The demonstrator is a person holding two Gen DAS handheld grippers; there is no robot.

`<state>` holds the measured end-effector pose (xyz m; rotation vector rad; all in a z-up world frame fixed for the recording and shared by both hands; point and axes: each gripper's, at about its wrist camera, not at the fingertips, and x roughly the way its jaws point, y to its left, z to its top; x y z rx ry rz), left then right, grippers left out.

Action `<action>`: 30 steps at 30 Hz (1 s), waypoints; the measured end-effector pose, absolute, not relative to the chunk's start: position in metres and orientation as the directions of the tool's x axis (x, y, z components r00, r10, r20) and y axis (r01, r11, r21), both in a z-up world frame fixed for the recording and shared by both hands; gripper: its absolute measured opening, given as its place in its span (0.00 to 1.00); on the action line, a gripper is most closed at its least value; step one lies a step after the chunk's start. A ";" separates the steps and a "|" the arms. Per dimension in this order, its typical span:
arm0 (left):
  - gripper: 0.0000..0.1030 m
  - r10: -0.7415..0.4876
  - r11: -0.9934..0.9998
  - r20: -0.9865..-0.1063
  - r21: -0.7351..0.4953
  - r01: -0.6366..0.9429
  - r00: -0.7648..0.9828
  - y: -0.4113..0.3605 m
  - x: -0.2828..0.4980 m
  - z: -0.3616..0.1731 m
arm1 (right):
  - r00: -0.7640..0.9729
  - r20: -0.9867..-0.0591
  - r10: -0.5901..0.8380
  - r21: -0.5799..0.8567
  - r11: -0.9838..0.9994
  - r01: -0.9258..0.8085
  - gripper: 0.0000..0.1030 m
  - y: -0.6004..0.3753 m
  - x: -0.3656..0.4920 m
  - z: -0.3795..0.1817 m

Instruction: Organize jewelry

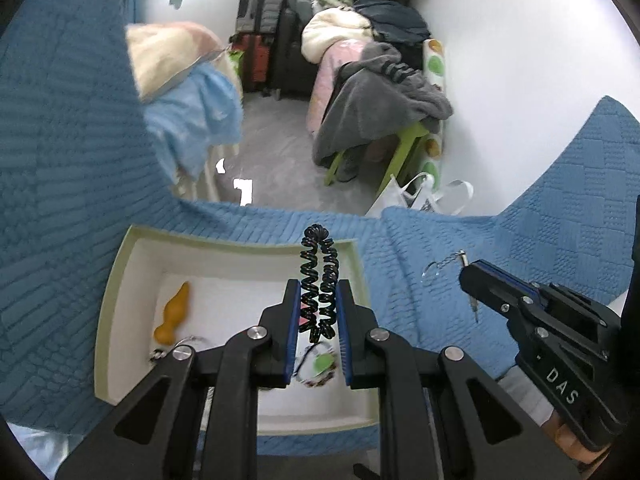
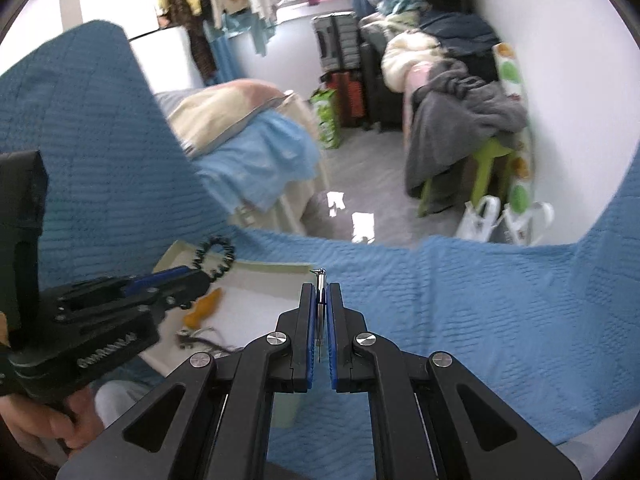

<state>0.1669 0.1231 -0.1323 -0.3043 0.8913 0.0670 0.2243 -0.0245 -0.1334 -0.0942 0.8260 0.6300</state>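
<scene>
At the lower centre of the left wrist view, your left tool (image 1: pixel 319 300) clamps a black coiled hair tie (image 1: pixel 319 276) above the white tray (image 1: pixel 116 280). Only the right wrist view shows your right tool (image 2: pixel 321 312) pinching a thin silver pendant (image 2: pixel 320 308) over the blue bedspread (image 2: pixel 460 300).
</scene>
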 end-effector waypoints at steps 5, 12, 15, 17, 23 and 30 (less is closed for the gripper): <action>0.18 -0.061 0.945 -0.799 -0.240 -0.224 0.598 0.146 0.152 -0.155 | 0.449 -0.741 0.499 0.169 0.786 -0.595 0.03 0.008 0.211 -0.156; 0.20 -0.078 0.939 -0.823 -0.250 -0.236 0.563 0.160 0.135 -0.182 | 0.359 -0.792 0.494 0.212 0.774 -0.596 0.04 0.025 0.201 -0.195; 0.21 -0.079 0.938 -0.829 -0.250 -0.240 0.553 0.162 0.132 -0.189 | 0.352 -0.801 0.484 0.210 0.779 -0.591 0.04 0.026 0.199 -0.201; 0.24 -0.076 0.937 -0.831 -0.248 -0.245 0.551 0.163 0.130 -0.190 | 0.346 -0.800 0.491 0.222 0.777 -0.589 0.04 0.024 0.199 -0.200; 0.61 -0.107 0.928 -0.821 -0.285 -0.241 0.561 0.169 0.127 -0.177 | 0.363 -0.793 0.489 0.217 0.783 -0.583 0.24 0.017 0.199 -0.186; 0.65 -0.041 0.945 -0.786 -0.232 -0.232 0.617 0.172 0.109 -0.124 | 0.433 -0.726 0.534 0.218 0.776 -0.592 0.25 -0.001 0.192 -0.132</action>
